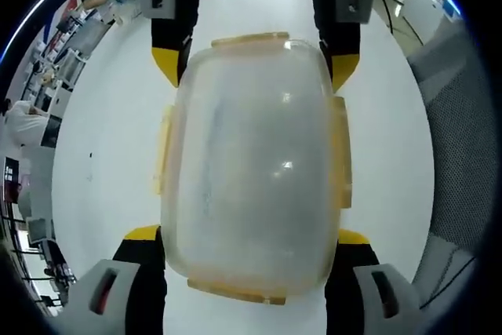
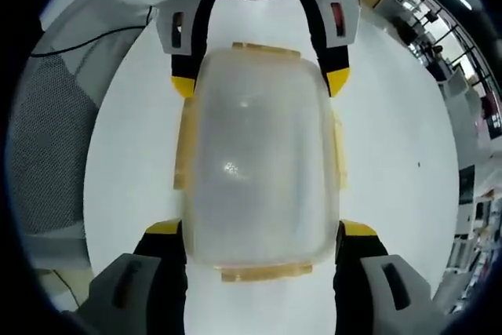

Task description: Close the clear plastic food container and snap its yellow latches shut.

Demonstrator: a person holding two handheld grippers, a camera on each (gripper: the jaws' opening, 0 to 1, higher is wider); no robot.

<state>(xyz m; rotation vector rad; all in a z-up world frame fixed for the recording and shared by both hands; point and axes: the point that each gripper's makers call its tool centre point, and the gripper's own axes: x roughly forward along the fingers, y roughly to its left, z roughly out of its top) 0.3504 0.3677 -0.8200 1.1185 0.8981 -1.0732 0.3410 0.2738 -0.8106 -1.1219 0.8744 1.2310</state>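
Two grippers face each other across one clear food container point(image 1: 252, 166), which sits in the middle of the frame on a white desk point(image 1: 102, 154) in the left gripper view. My left gripper point(image 1: 249, 242) comes up from the bottom, its yellow-tipped fingers point(image 1: 143, 234) spread wide on either side of the container's near end, against or just beside its walls; I cannot tell whether they press. The lid is on, and yellow latches point(image 1: 340, 151) line all four sides. The right gripper point(image 1: 256, 68) reaches in from the top, straddling the far end.

In the right gripper view the container point(image 2: 259, 162) is again central. My right gripper point(image 2: 260, 229) flanks its near end, fingers point(image 2: 163, 229) wide apart. The left gripper point(image 2: 260, 80) brackets the far end at the top. A grey mesh chair back point(image 2: 55, 147) stands at the left.
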